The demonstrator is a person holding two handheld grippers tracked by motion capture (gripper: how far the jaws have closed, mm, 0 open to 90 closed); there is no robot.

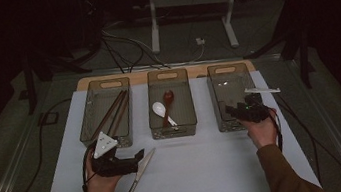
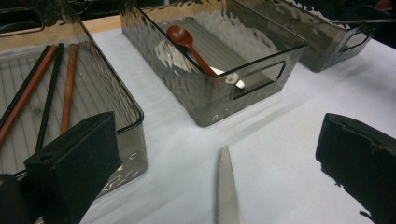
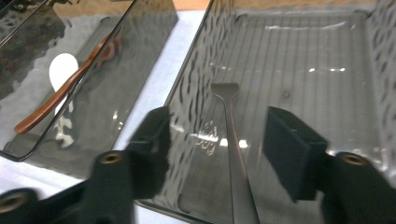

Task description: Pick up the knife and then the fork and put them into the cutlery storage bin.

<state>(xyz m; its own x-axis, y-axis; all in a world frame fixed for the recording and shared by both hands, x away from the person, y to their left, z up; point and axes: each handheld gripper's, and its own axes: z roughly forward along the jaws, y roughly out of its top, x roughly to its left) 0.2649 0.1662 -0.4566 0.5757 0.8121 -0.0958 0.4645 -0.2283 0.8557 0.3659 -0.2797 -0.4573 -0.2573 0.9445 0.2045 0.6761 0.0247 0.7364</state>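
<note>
Nearest my left gripper (image 1: 139,156), jaws apart: serrated steel table knife (image 2: 229,189) flat on white table sheet (image 1: 209,171) between them, untouched | my right gripper (image 3: 215,140): jaws apart, flat metal utensil handle (image 3: 233,140) between, unclamped, lying in right smoky plastic bin (image 1: 220,104).

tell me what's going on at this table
A person is sorting cutlery into three smoky clear plastic bins with a handheld gripper in each hand. The right gripper is over the right-hand bin, jaws apart, with a slim metal utensil handle between them, untouched by the pads. The left gripper is open around the tip of a serrated steel table knife lying on the white table mat. Brown and black chopsticks fill the left bin; a dark red wooden spoon and a white spoon lie in the middle one.
</note>
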